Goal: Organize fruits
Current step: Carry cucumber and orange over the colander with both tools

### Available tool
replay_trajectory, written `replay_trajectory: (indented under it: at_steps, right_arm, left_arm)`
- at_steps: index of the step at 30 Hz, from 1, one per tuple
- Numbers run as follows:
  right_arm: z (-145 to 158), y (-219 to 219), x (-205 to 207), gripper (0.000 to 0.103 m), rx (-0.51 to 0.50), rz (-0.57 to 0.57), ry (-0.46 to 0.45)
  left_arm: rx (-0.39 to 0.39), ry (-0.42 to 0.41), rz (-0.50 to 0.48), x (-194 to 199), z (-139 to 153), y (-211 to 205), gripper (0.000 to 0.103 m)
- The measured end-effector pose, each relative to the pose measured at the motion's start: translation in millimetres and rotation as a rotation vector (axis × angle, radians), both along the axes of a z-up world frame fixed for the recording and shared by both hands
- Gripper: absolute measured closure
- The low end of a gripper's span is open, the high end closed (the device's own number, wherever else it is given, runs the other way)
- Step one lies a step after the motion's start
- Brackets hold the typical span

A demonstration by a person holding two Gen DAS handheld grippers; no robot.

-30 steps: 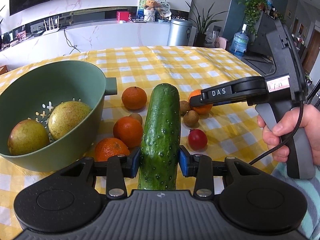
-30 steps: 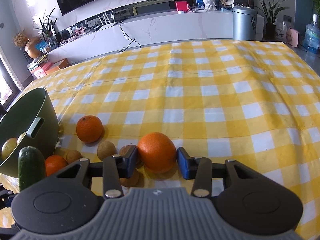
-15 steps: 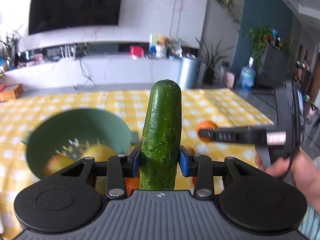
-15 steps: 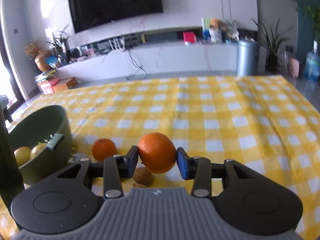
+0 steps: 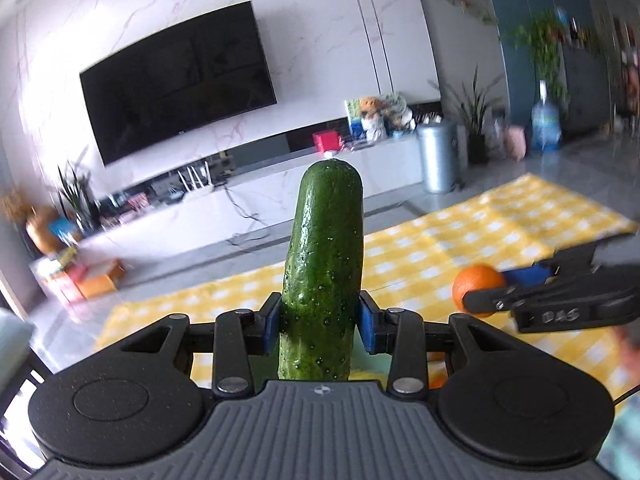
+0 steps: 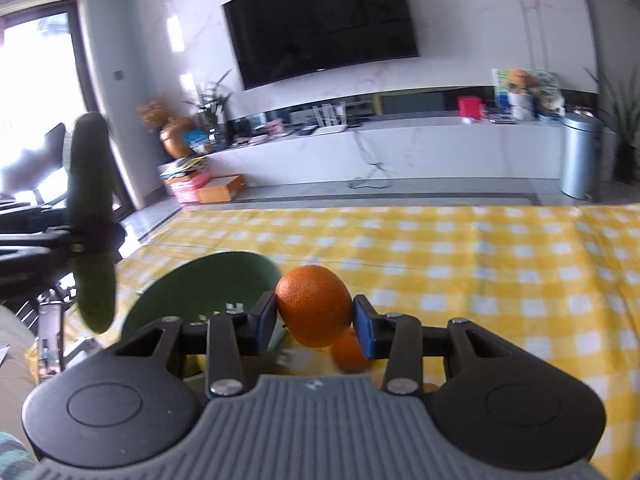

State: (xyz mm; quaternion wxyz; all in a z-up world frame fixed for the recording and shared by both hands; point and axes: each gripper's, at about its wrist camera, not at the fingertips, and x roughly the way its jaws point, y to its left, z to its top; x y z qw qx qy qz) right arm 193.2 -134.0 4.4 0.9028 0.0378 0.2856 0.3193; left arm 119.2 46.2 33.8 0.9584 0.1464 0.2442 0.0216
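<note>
My left gripper (image 5: 319,328) is shut on a green cucumber (image 5: 325,264) that stands upright between the blue pads, lifted high above the table. My right gripper (image 6: 315,322) is shut on an orange (image 6: 314,305) and holds it in the air. In the left wrist view the right gripper (image 5: 500,292) with its orange (image 5: 476,286) shows at the right. In the right wrist view the cucumber (image 6: 90,216) shows at the left, and the green colander bowl (image 6: 204,292) lies below, left of the orange. Another orange (image 6: 349,350) lies on the cloth beneath.
The table carries a yellow-and-white checked cloth (image 6: 480,264). Behind it are a white TV bench (image 6: 400,152), a wall TV (image 6: 320,20) and a metal bin (image 6: 580,156). The cloth's far side stretches to the right.
Both grippers have risen and tilted up with their loads. The table fruits and most of the bowl have dropped out of the left wrist view; the right gripper has moved toward the bowl.
</note>
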Motion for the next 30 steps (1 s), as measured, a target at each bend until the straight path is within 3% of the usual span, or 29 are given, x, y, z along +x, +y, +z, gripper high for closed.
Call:
replay_trajectory:
  at_steps: [6, 11, 18, 30]
  right_arm:
    - [12, 47, 0, 0.065, -0.055, 0.119, -0.028]
    - [7, 73, 8, 0.065, -0.107, 0.173, -0.019]
    - [-10, 94, 25, 0.065, -0.175, 0.227, 0.014]
    - [-22, 104, 43, 0.065, -0.214, 0.243, 0.035]
  left_arm:
    - [0.166, 0.061, -0.042, 23, -17, 9, 0.059]
    - [0.235, 0.169, -0.105, 44, -41, 16, 0.059]
    - [0.240, 0.312, -0.152, 66, -64, 34, 0.059]
    - [0.244, 0.413, -0.144, 90, -89, 47, 0.058]
